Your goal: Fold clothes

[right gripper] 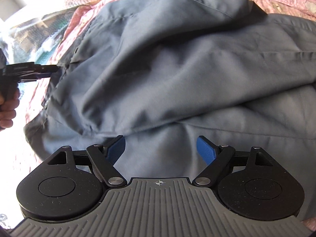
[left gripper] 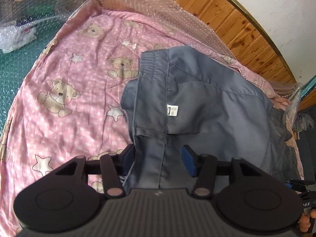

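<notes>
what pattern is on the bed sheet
Pink sheet with white dots, teddy bears, stars; clearest in left wrist view.

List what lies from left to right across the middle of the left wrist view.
Green bubble wrap → pink bear sheet → grey trousers with their white label → wooden panelling → white wall.

Grey-blue trousers (left gripper: 207, 102), pink bedsheet (left gripper: 79, 83) with beige bears and white stars, white label (left gripper: 172, 111), blue pads (right gripper: 205, 150)

Matt grey cloth trousers (left gripper: 207, 102); pink cotton-looking sheet (left gripper: 79, 75); glossy wooden panelling (left gripper: 233, 21).
</notes>
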`<state>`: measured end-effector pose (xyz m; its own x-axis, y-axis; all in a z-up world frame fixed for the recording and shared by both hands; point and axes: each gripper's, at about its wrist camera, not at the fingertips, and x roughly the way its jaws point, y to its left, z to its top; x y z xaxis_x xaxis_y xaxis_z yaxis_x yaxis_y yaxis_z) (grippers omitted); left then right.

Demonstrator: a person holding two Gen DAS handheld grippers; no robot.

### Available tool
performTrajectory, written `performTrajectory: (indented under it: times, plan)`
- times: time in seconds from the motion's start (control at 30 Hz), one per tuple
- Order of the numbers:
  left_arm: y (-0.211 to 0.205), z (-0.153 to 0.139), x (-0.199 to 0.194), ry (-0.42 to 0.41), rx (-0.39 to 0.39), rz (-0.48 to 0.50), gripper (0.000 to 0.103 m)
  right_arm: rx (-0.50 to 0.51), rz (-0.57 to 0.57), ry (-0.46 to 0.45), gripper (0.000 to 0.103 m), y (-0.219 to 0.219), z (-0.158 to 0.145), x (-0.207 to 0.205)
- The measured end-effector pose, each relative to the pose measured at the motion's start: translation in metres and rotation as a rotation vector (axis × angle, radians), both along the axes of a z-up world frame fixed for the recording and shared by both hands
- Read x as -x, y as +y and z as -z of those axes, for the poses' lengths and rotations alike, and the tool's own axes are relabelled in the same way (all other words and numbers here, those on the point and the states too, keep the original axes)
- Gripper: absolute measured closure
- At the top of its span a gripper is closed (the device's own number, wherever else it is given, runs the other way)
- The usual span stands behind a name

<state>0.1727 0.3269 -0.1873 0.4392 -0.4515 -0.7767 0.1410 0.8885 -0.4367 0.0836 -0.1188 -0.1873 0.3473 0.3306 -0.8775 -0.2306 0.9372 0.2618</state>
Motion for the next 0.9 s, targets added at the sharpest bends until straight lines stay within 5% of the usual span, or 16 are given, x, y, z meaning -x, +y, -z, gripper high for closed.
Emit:
performTrajectory:
  times: [0.37,0.9]
  plan:
    - [-0.004,0.006,0.0,0.016,0.01,0.064,0.046,0.01,0.027,0.037,0.017,0.008,0.015,-0.005]
    - [-0.003,0.012,0.002,0.053,0.091,-0.046,0.044,-0.009,0.053,0.097,0.012,0.0,0.038,-0.025]
